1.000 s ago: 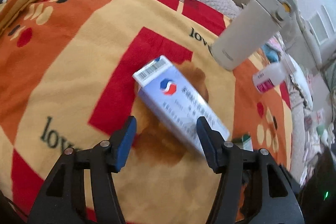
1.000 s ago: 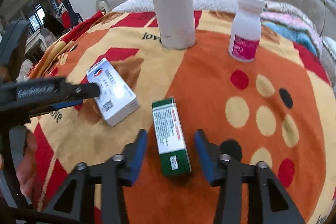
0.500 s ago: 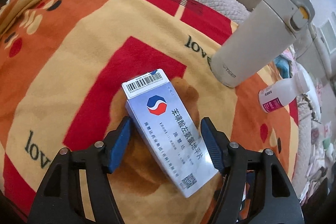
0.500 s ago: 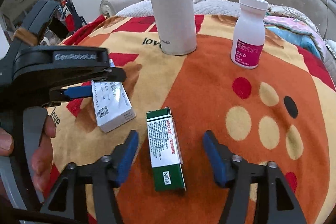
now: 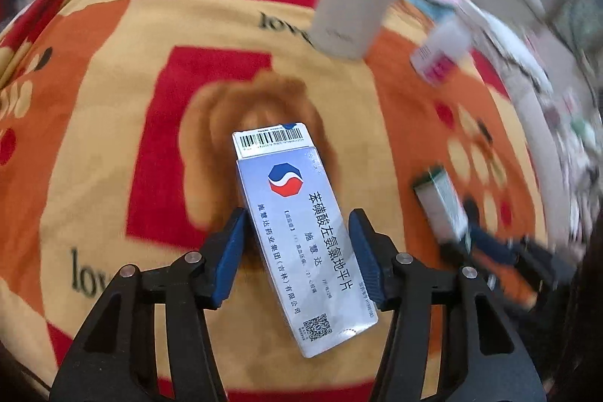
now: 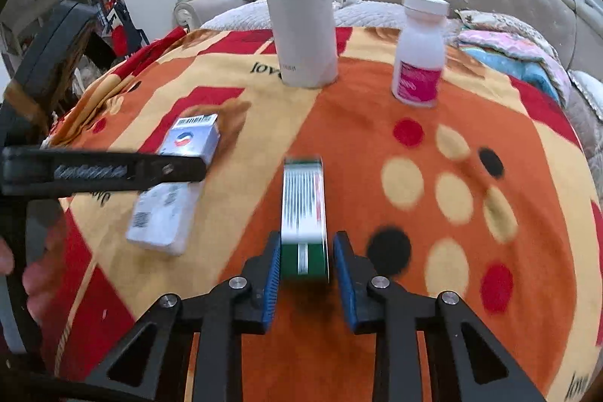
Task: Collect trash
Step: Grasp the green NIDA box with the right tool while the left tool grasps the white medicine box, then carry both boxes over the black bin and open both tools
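Two cardboard medicine boxes between closing fingers: blue-white box (image 5: 301,236) inside left gripper (image 5: 297,257), not visibly clamped; green box (image 6: 304,217) squeezed by right gripper (image 6: 306,274), on fleecy blanket (image 6: 377,145).

The blue-white medicine box (image 5: 301,232) is showing a barcode, a QR code and "苯磺酸左氨氯地平片", "施慧达". The blanket (image 5: 113,100) is reading "love". Other labels are blurring.

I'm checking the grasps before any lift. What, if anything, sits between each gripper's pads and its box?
Nothing visible does. The left gripper, jaws just closing, straddles the blue box with bare blanket beside it. The right gripper has just shut on the green box.
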`<action>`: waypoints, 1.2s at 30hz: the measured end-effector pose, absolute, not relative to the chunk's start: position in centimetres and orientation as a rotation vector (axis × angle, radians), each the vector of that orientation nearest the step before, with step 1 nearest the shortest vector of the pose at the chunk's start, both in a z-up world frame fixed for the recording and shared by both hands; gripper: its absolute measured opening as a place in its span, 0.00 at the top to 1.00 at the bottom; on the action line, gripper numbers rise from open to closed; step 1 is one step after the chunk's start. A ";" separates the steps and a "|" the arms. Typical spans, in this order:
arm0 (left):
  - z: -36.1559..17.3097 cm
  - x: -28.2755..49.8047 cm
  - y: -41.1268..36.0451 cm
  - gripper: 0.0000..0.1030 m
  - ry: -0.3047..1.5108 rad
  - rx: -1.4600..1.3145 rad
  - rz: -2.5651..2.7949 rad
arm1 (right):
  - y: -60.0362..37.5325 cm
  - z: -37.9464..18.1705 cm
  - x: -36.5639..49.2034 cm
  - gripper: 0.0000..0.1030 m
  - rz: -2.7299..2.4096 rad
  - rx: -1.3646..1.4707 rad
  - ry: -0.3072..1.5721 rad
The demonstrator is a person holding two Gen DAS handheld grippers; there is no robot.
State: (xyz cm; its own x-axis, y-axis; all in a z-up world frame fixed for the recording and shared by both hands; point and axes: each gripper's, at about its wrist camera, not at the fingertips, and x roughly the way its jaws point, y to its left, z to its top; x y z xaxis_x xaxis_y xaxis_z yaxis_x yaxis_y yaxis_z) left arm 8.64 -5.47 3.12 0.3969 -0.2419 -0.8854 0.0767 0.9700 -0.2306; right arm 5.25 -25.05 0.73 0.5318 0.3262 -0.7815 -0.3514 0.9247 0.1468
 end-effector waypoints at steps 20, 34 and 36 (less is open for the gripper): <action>4.1 4.2 -6.2 0.52 1.085 -0.155 -0.182 | -24.1 1.2 6.8 0.76 0.395 -0.027 0.911; 5.7 -0.6 -10.2 0.53 1.079 -0.153 -0.249 | -29.9 3.7 0.5 0.78 0.364 0.097 0.879; 5.7 -1.0 -9.7 0.53 1.075 -0.143 -0.231 | -29.4 3.7 0.6 0.76 0.382 0.100 0.875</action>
State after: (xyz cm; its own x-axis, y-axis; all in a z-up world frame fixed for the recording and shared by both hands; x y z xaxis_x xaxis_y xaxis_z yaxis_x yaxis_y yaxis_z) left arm -1.03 -9.72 5.71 0.4552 -0.2558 -0.8529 0.1174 0.9667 -0.2273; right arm 0.63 -29.44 3.68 0.5782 0.3667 -0.7289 -0.2856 0.9278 0.2403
